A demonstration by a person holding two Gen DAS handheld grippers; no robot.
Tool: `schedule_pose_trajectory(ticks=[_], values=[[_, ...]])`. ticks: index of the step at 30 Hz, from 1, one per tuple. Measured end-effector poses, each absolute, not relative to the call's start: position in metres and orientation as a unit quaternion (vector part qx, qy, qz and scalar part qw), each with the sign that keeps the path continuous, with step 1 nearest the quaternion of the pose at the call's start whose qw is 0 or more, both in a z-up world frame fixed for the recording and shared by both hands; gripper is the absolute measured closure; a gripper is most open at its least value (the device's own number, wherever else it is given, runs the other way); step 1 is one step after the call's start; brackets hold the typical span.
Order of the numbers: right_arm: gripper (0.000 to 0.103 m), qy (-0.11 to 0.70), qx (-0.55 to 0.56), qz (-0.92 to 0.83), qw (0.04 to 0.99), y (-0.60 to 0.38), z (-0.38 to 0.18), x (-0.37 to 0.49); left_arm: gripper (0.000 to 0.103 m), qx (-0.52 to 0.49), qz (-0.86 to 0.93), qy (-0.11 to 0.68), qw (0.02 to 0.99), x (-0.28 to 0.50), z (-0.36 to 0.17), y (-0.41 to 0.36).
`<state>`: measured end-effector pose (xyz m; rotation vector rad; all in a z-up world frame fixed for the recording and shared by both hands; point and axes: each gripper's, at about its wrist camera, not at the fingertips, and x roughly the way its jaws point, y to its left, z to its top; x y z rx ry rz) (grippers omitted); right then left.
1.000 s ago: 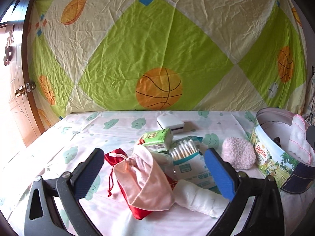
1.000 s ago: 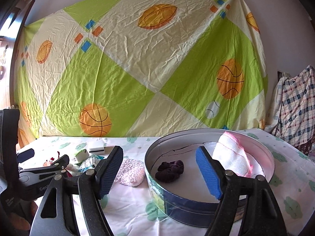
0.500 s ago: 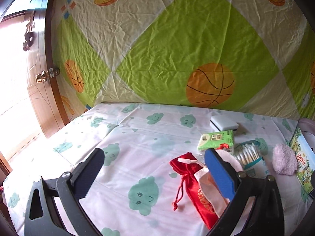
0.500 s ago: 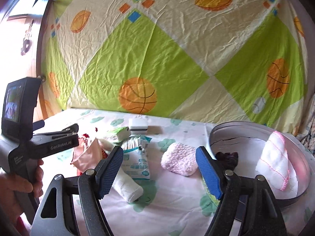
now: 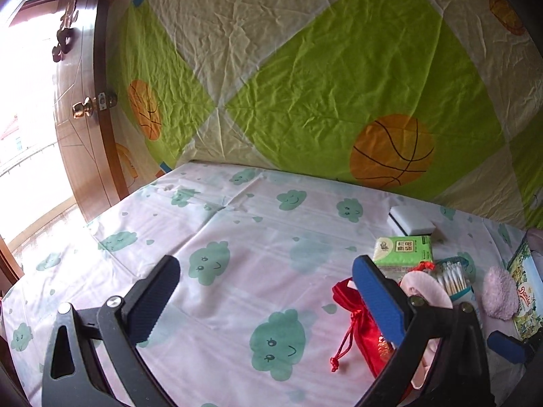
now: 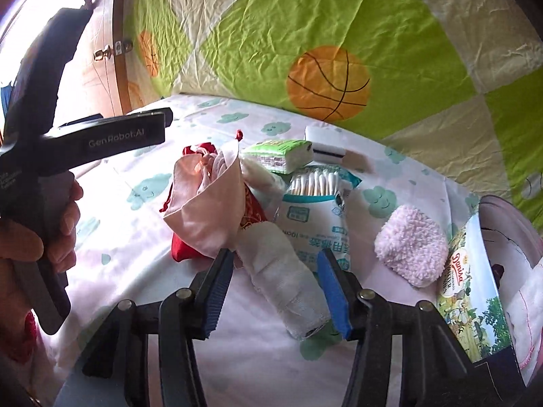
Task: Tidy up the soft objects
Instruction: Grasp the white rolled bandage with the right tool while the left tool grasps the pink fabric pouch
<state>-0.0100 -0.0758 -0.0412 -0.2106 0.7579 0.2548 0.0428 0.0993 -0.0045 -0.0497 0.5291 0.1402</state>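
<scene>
Left wrist view: left claw (image 5: pixel 264 300) spread wide, empty, hovering over a cloud-printed sheet (image 5: pixel 237 237) on the tabletop. Beside the right finger, a red drawstring pouch (image 5: pixel 353 308) under a pale pink cloth bag (image 5: pixel 426 290). Behind them a green tissue pack (image 5: pixel 404 249), a white sponge block (image 5: pixel 410 220), a pack of cotton swabs (image 5: pixel 453 276). Further right a fluffy pink pad (image 5: pixel 500 293), just beside a cookie tin (image 5: pixel 524 291) lettered "Danisa".

Right wrist view: right claw (image 6: pixel 275 293) part-closed around a rolled white cloth (image 6: pixel 281 271) lying on the sheet (image 6: pixel 118 237), pads (image 6: pixel 334 293) flanking it; contact cannot be told. Roll's far end under the pink bag (image 6: pixel 203 210) and red pouch (image 6: pixel 181 254). Swab pack (image 6: pixel 315 203) with small print not readable, tissue pack (image 6: pixel 280 154), sponge (image 6: pixel 325 147) behind. Fluffy pad (image 6: pixel 410 246) touching the "Danisa" tin (image 6: pixel 471 291). At left, the left claw's body marked "GenRobot.AI", held by a hand (image 6: pixel 37 234).
</scene>
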Motion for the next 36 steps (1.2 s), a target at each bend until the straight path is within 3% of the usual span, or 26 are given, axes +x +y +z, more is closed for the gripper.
schedule_pose_trajectory(ticks=[5,12,18,20,25,30,32,34,36], values=[[0.052,0.385,-0.127,0.115,0.907,-0.067,-0.048,-0.002,0.000,-0.027,0.024,0.263,0.964,0.041,-0.001,0.092],[0.064,0.377,-0.136,0.110,0.910,-0.072,-0.045,-0.014,0.000,-0.043,-0.038,0.281,0.958,0.039,-0.001,0.083],[0.069,0.334,-0.047,0.137,0.931,-0.113,-0.027,-0.036,0.000,-0.061,-0.080,0.295,0.950,0.040,-0.005,0.078],[0.069,0.307,-0.029,0.122,0.943,-0.126,-0.020,-0.044,0.002,-0.064,-0.108,0.306,0.944,0.041,-0.007,0.072],[0.069,0.275,0.018,0.077,0.958,-0.154,-0.010,-0.047,0.022,-0.052,-0.143,0.331,0.931,0.043,-0.012,0.045],[0.069,0.269,0.038,0.061,0.960,-0.163,-0.007,-0.044,0.024,0.004,-0.132,0.343,0.930,0.047,-0.019,0.012],[0.069,0.270,0.037,0.062,0.960,-0.163,-0.007,-0.045,0.037,0.029,-0.124,0.345,0.930,0.047,-0.023,0.003],[0.069,0.270,0.034,0.063,0.960,-0.161,-0.007,-0.045,0.063,0.049,-0.116,0.358,0.925,0.050,-0.028,-0.002],[0.069,0.268,0.029,0.064,0.961,-0.158,-0.008,-0.046,0.077,0.035,-0.116,0.360,0.925,0.051,-0.028,0.004]])
